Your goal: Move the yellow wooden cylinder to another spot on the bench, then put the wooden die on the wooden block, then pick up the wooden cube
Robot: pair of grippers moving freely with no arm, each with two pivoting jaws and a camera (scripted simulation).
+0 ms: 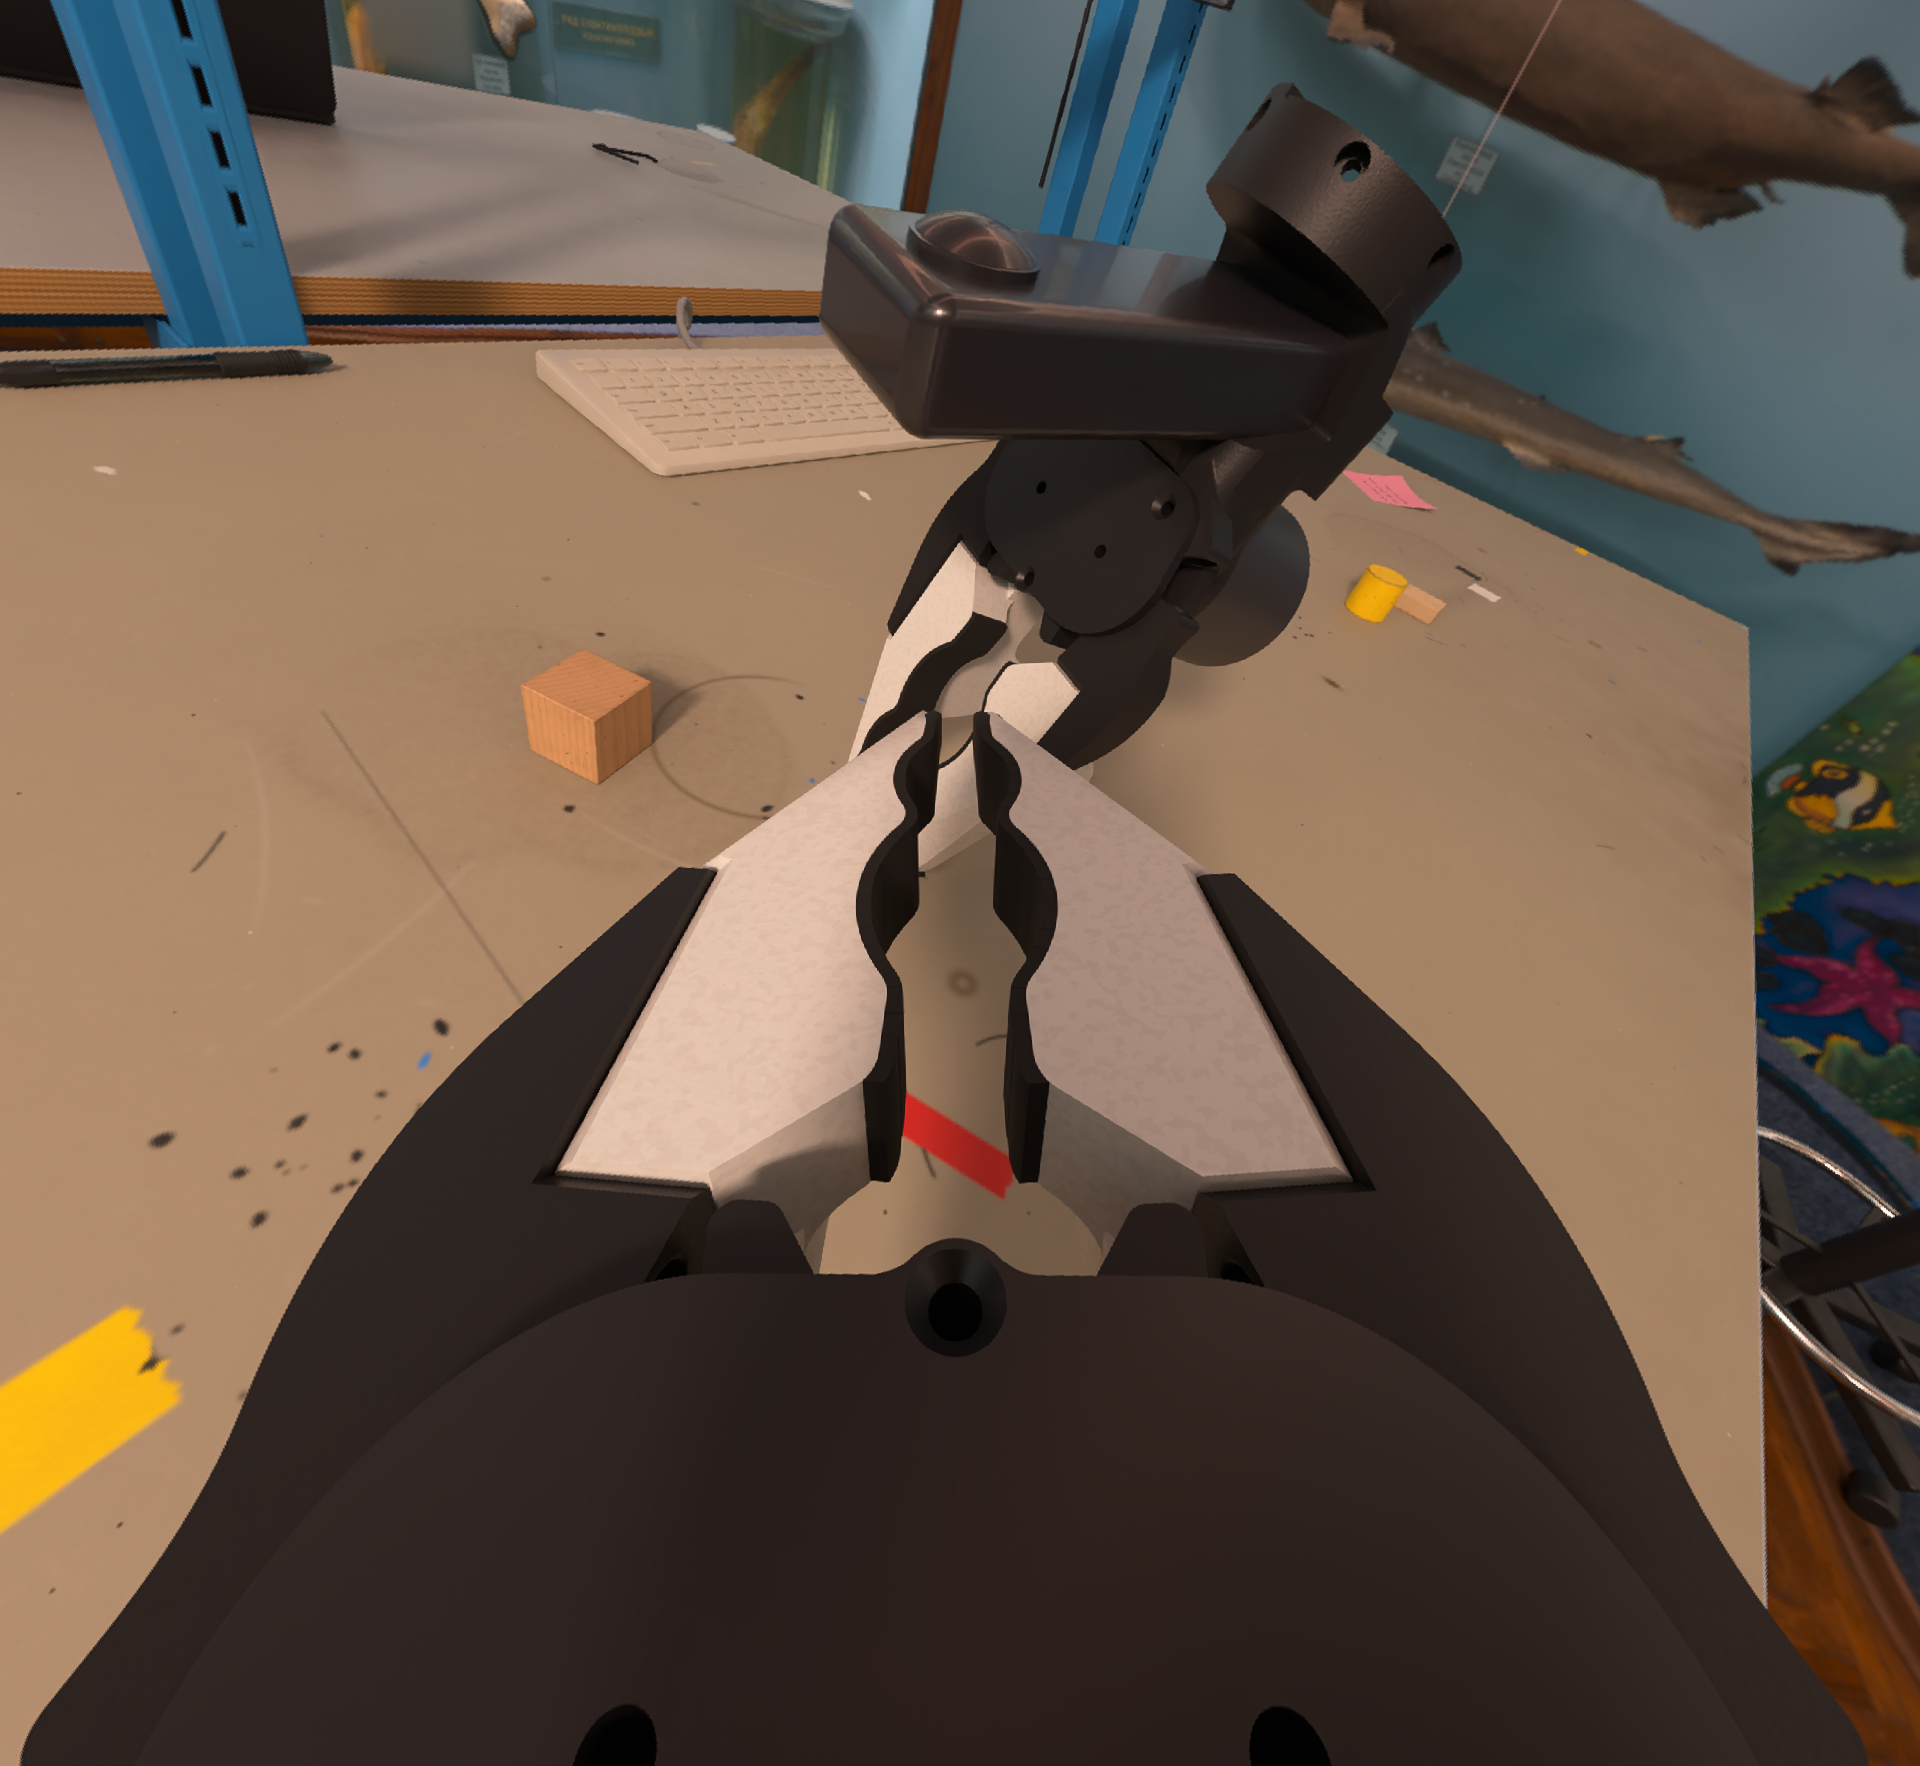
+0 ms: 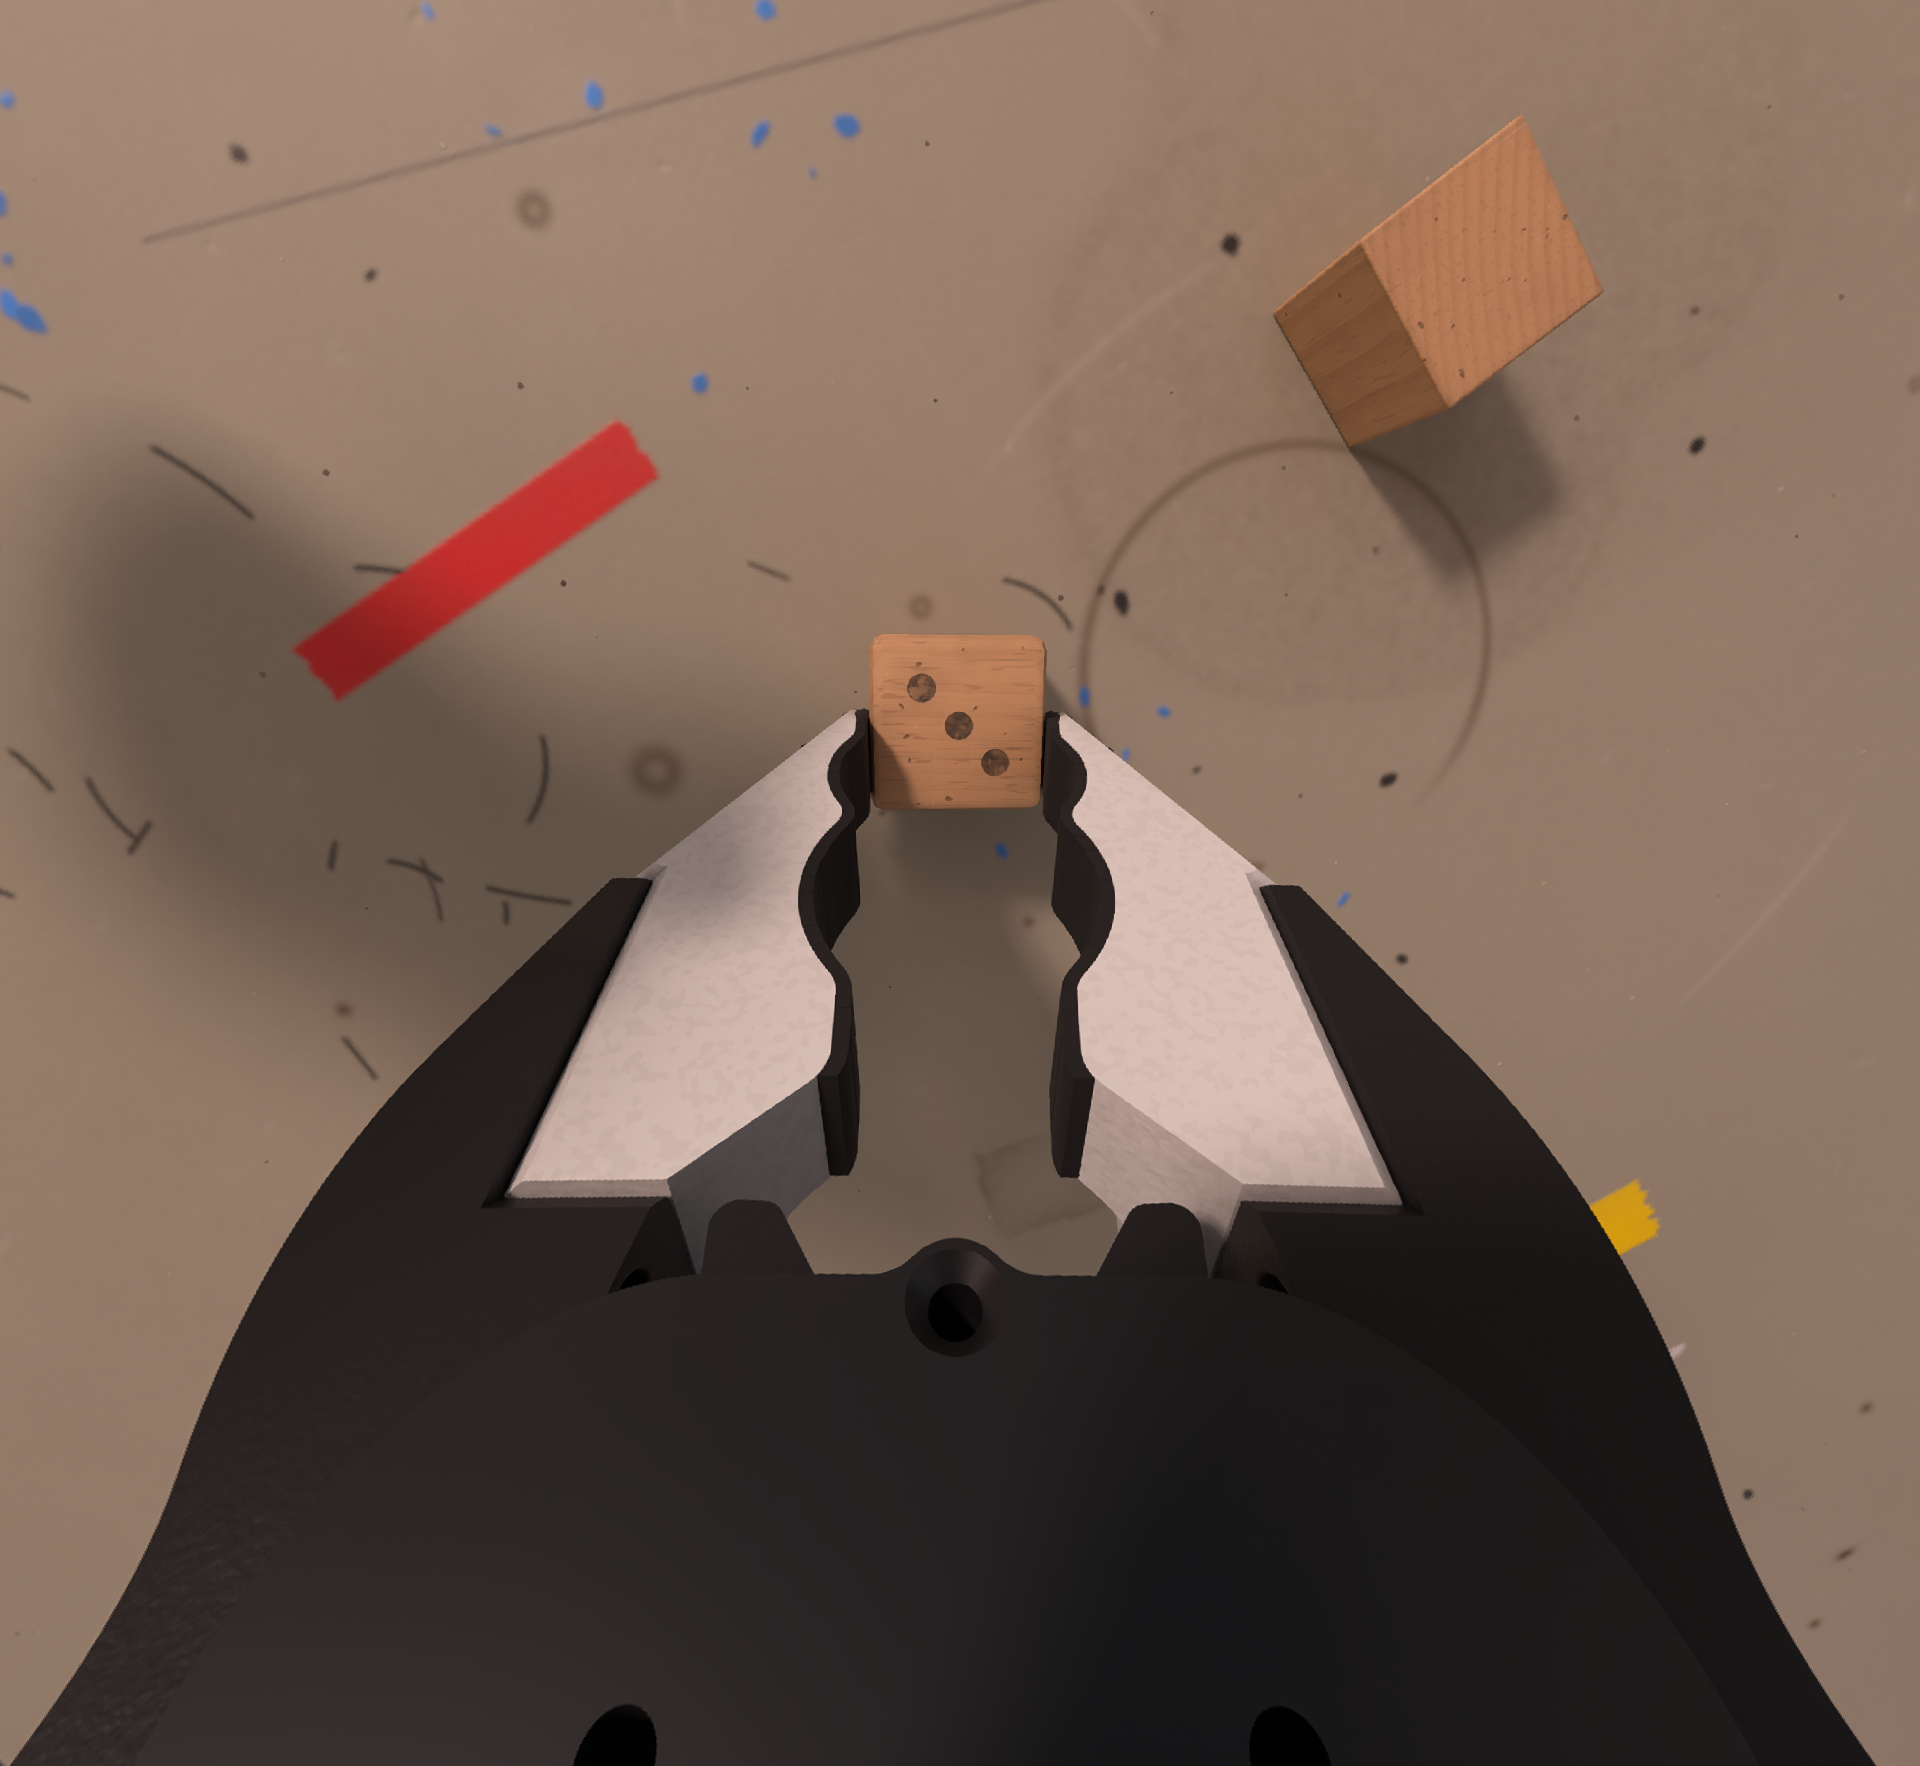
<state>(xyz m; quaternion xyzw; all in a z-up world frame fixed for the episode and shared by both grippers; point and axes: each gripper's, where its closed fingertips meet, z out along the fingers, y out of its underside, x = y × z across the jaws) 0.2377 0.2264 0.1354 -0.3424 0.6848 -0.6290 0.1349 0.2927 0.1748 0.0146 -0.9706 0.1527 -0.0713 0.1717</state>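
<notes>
My right gripper point(image 2: 956, 748) points down at the bench and is shut on the small wooden die point(image 2: 956, 722), which sits between its fingertips with a three-dot face up. The plain wooden cube point(image 2: 1439, 282) lies apart to the upper right; it also shows in the left wrist view point(image 1: 587, 714). My left gripper point(image 1: 956, 729) holds nothing, its jaws nearly together with a narrow gap, and points at the right gripper point(image 1: 987, 667) just ahead. The yellow cylinder point(image 1: 1374, 592) stands far right beside the flat wooden block point(image 1: 1421, 604). The die is hidden in the left wrist view.
A white keyboard point(image 1: 727, 407) and a black pen point(image 1: 166, 363) lie at the back of the bench. A pink note point(image 1: 1387, 490) lies near the right edge. Red tape point(image 2: 478, 558) and yellow tape point(image 1: 73, 1404) are stuck flat on the bench top. The bench ends at the right, near the cylinder.
</notes>
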